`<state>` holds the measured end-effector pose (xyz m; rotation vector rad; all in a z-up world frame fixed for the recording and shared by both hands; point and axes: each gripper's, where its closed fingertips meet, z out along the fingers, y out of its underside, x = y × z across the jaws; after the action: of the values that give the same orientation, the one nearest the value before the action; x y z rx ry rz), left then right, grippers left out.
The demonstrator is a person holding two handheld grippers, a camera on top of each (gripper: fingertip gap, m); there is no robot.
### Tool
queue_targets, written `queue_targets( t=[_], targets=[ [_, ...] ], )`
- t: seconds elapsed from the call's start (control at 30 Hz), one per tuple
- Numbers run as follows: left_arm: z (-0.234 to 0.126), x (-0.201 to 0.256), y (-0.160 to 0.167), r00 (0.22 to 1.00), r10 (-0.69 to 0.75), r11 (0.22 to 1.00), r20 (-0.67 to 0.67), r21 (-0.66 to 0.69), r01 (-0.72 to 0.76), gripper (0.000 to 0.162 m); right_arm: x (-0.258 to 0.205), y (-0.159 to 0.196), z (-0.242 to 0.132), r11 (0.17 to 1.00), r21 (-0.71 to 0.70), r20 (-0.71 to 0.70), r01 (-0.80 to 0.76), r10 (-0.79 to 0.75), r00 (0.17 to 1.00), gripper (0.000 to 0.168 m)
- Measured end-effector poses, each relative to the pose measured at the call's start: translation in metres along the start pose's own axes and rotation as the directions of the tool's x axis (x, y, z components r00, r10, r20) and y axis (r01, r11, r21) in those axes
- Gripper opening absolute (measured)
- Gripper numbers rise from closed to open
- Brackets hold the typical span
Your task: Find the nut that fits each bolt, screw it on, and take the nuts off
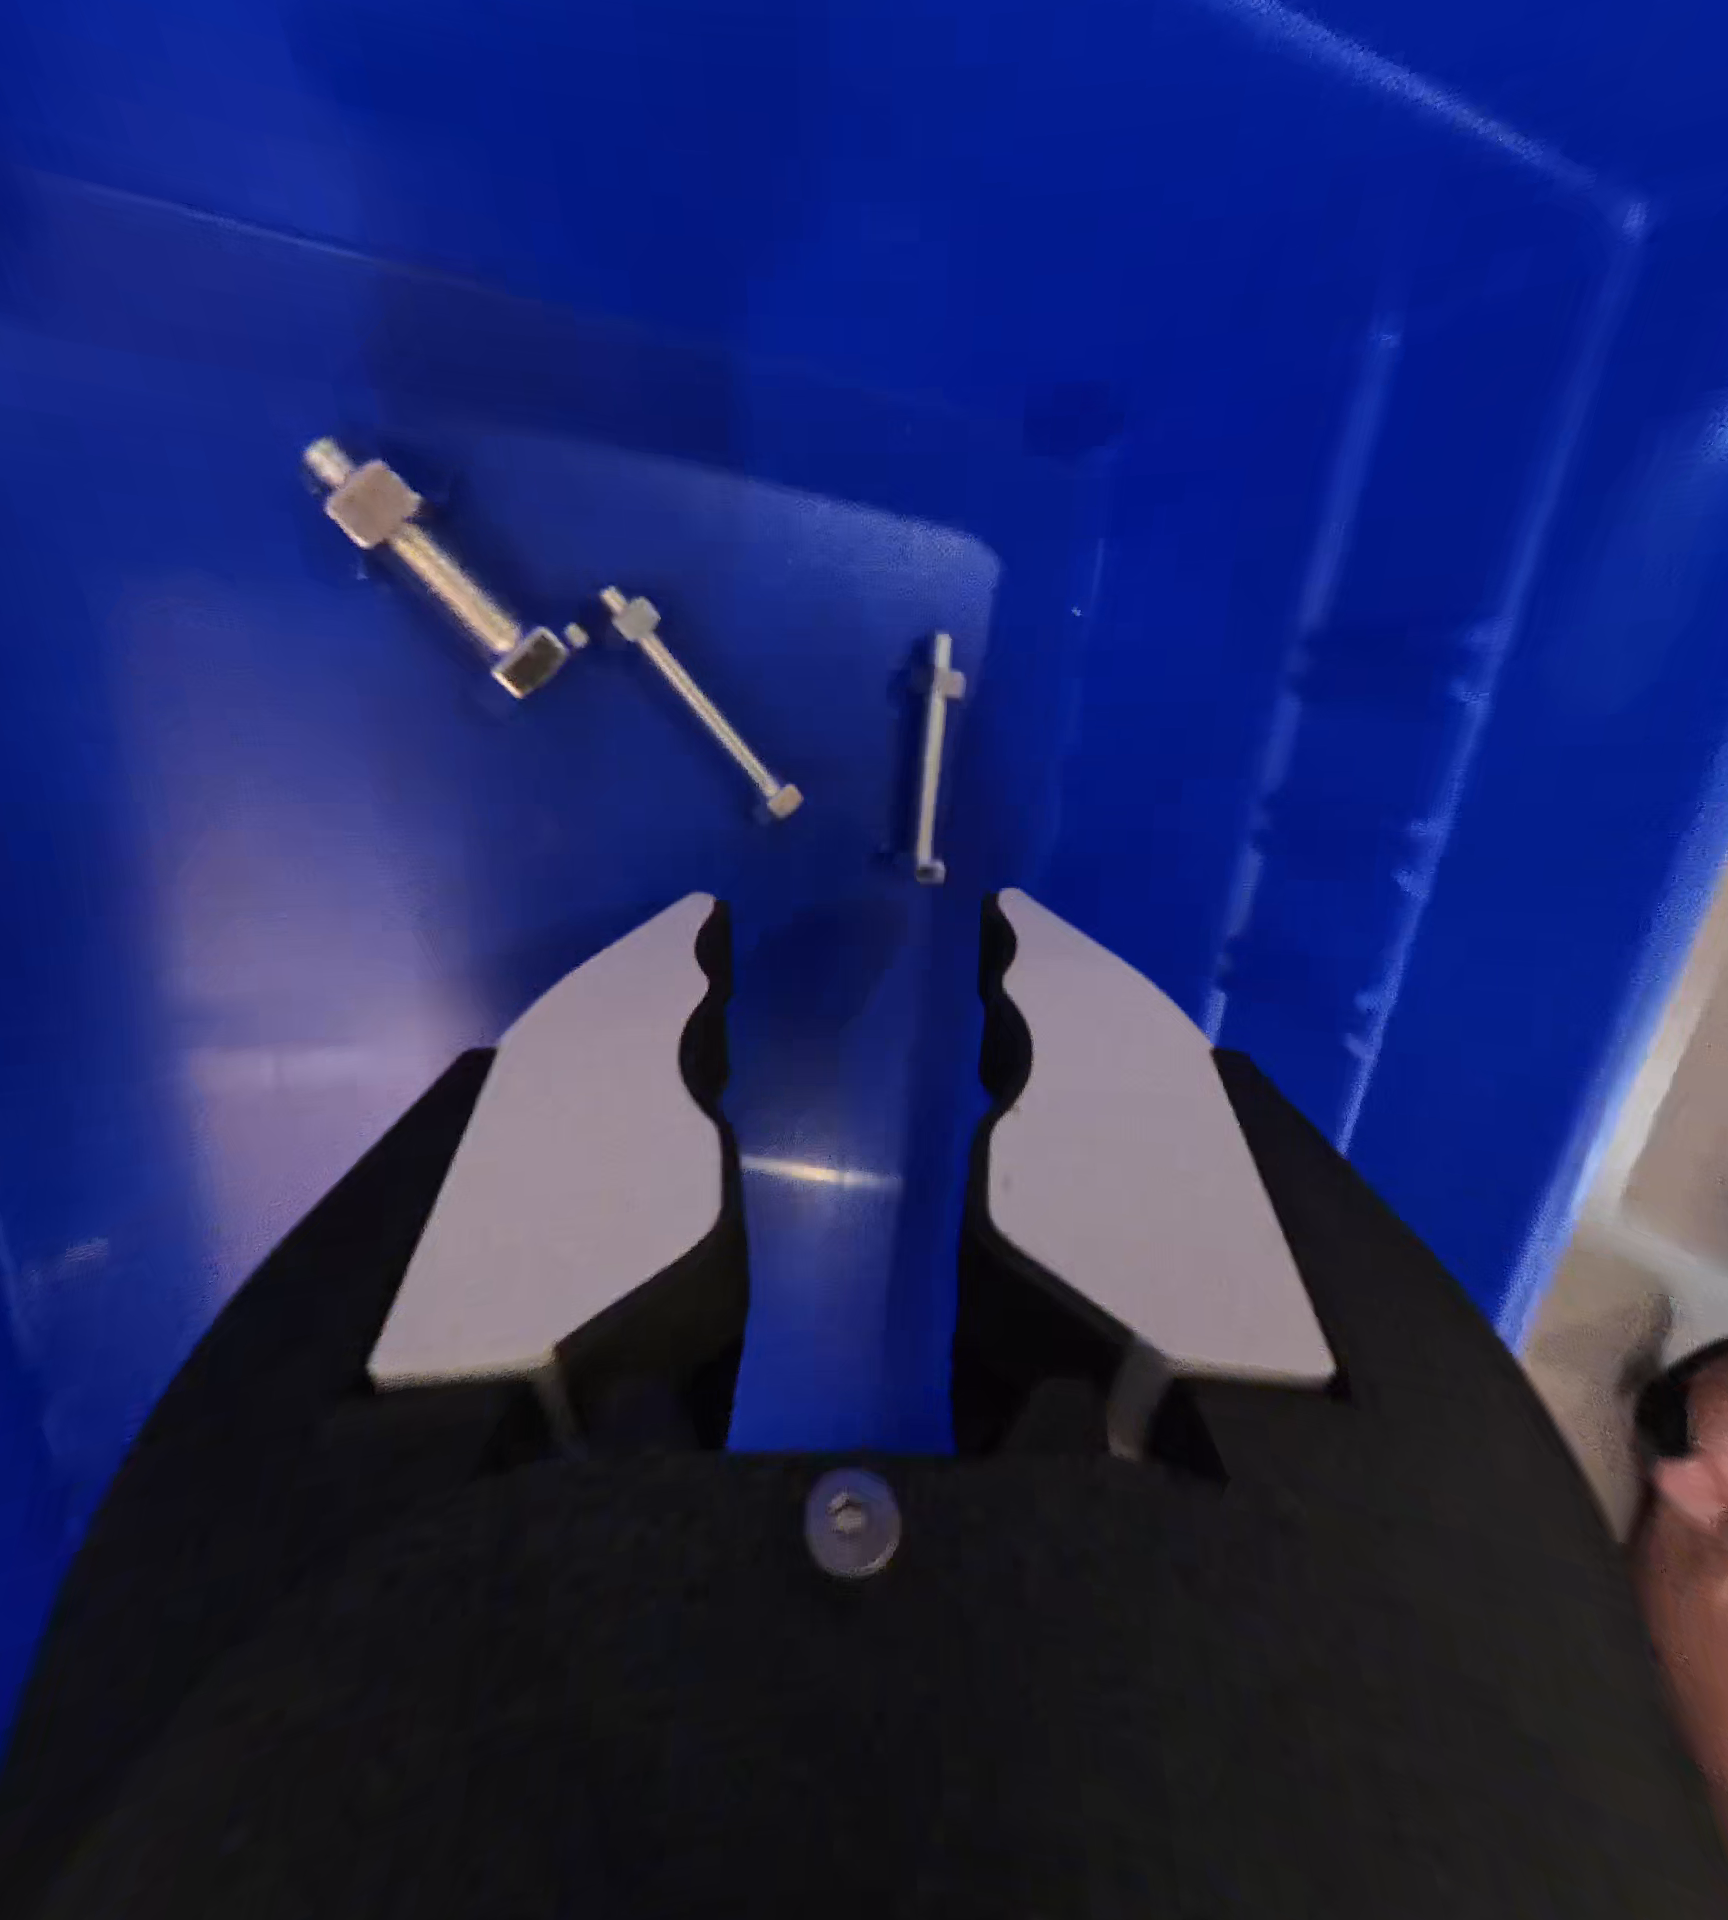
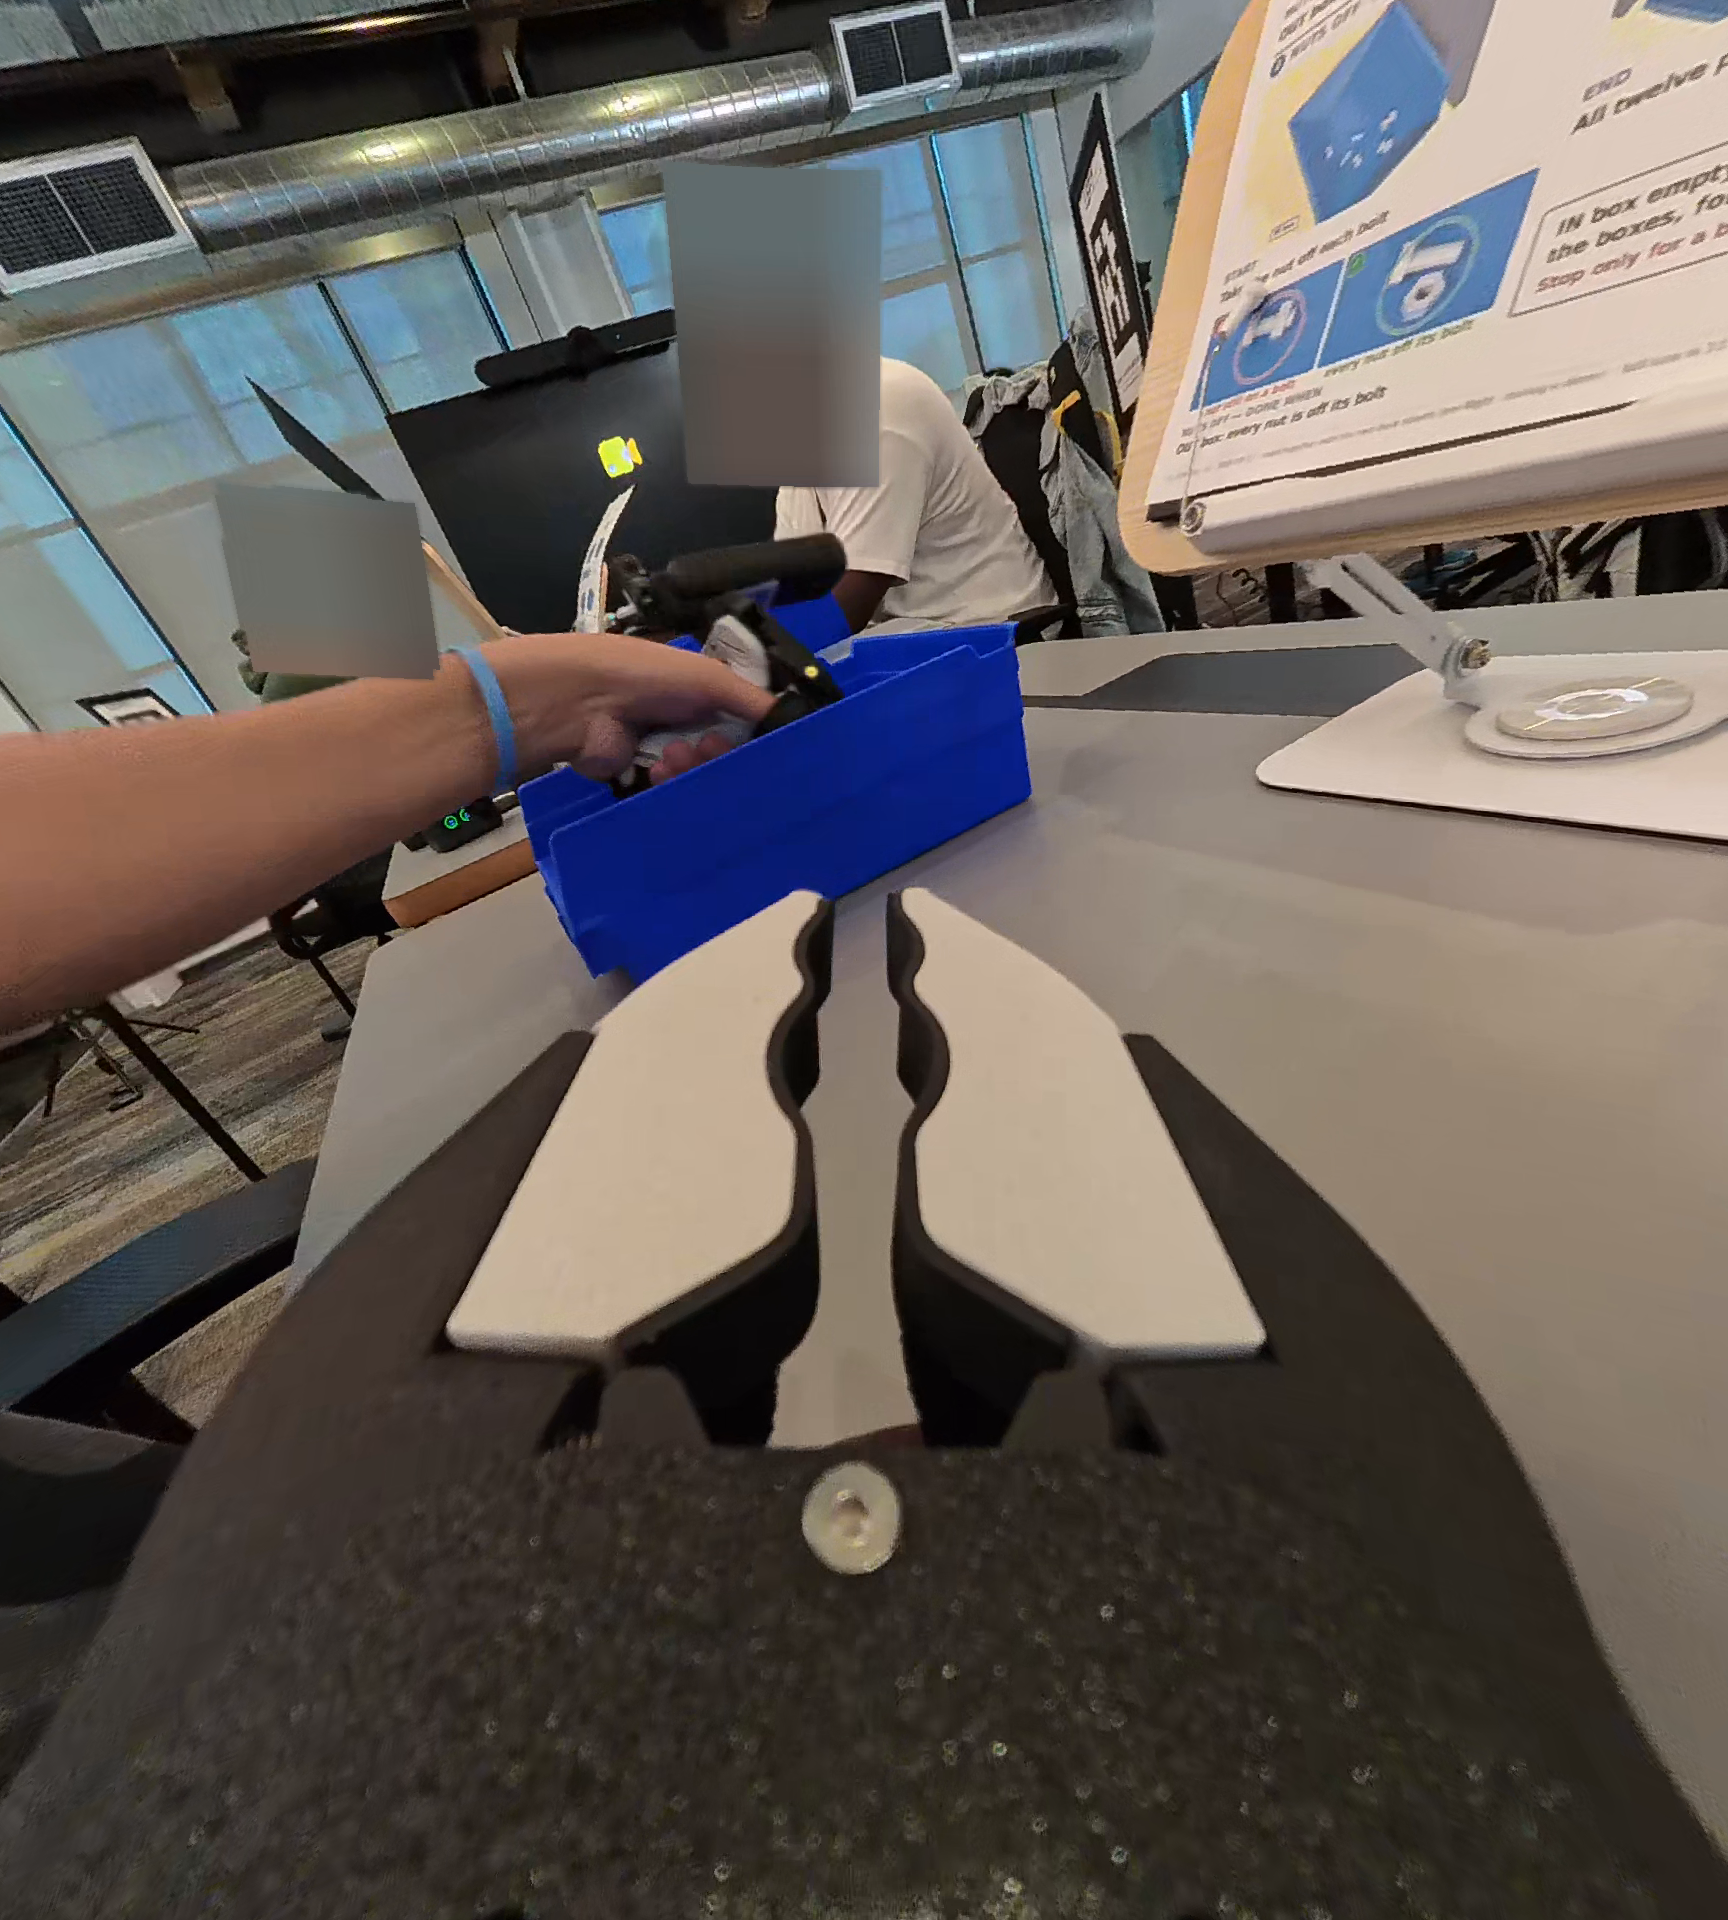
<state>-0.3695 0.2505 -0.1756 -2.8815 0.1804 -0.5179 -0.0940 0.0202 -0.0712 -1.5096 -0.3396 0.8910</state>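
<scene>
Inside the blue bin: three bolts lay on the floor of the blue bin (image 1: 1255, 520), each with a nut already threaded on.
Thick bolt: the thick bolt (image 1: 439, 569) lay farthest left, its square nut (image 1: 374, 503) near the far end.
Middle bolt: the thin middle bolt (image 1: 699, 703) lay slanted, its head end well apart from the thick one but its far end just beside it.
Nearest bolt: the slim bolt (image 1: 933, 758) lay close to the bin's inner wall, just ahead of the claw tips.
Left claw: the left gripper (image 1: 855, 914) hung over the bin floor, jaws moderately apart, holding nothing.
Right claw: the right gripper (image 2: 860, 909) sat low over the grey table (image 2: 1359, 1039), outside the bin, jaws narrow with a thin gap, empty.
Stage, as judged: picking a bolt for nut removal had not yet begun.
Risk one: the slim bolt sat near the wall; a finger could strike the wall and spoil the grasp.
Risk two: round shafts may roll or skid from closing fingers.
Risk three: blur in the left wrist view suggested motion; an overshoot could scatter the bolts.
</scene>
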Motion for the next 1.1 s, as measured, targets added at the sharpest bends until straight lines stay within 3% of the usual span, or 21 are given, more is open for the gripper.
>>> queue_targets(
  t=[0.23, 0.4, 0.43, 0.57, 0.7, 0.8, 0.87, 0.93, 1.03, 1.1],
  targets=[
    [0.009, -0.009, -0.012, 0.989, -0.094, 0.995, 0.115, -0.017, 0.097, 0.044, -0.011, 0.004, 0.003, 0.999, -0.024, 0.034, 0.030, -0.030, 0.999, 0.009],
    [0.010, -0.021, -0.014, 0.971, -0.109, 0.993, 0.213, -0.026, 0.117, 0.022, -0.013, 0.006, 0.005, 0.999, -0.038, 0.048, 0.034, -0.032, 0.998, 0.009],
    [0.010, -0.024, -0.013, 0.966, -0.087, 0.995, 0.242, -0.031, 0.098, 0.011, -0.013, 0.006, 0.005, 0.999, -0.039, 0.051, 0.032, -0.030, 0.998, 0.009],
    [0.009, -0.027, -0.015, 0.967, -0.033, 0.998, 0.253, -0.035, 0.044, 0.010, -0.013, 0.006, 0.005, 0.999, -0.038, 0.056, 0.023, -0.020, 0.998, 0.009],
    [0.006, -0.030, -0.011, 0.960, 0.108, 0.994, 0.258, -0.055, -0.098, 0.010, -0.011, 0.004, 0.003, 0.999, -0.033, 0.052, 0.019, -0.018, 0.999, 0.009],
    [-0.006, -0.007, -0.013, 0.965, 0.220, 0.968, 0.140, 0.094, -0.234, 0.010, -0.010, 0.004, 0.003, 0.999, -0.032, 0.052, 0.014, -0.012, 0.999, 0.009],
    [-0.036, 0.024, -0.010, 0.945, 0.323, 0.893, 0.054, 0.313, -0.324, 0.010, -0.008, 0.003, 0.003, 0.999, -0.030, 0.043, 0.017, -0.015, 0.999, 0.009],
    [-0.075, 0.051, 0.008, 0.916, 0.397, 0.777, 0.057, 0.510, -0.369, 0.010, -0.006, 0.005, 0.004, 0.999, -0.039, 0.040, 0.000, 0.002, 0.999, 0.009],
    [-0.138, 0.106, 0.053, 0.860, 0.507, 0.531, 0.062, 0.763, -0.368, 0.010, -0.005, 0.011, 0.007, 0.998, -0.065, 0.055, -0.024, 0.028, 0.998, 0.010],
    [-0.155, 0.155, 0.093, 0.783, 0.621, 0.419, -0.023, 0.854, -0.308, 0.010, -0.008, 0.016, 0.011, 0.995, -0.094, 0.094, -0.029, 0.038, 0.995, 0.011]
  ],
)
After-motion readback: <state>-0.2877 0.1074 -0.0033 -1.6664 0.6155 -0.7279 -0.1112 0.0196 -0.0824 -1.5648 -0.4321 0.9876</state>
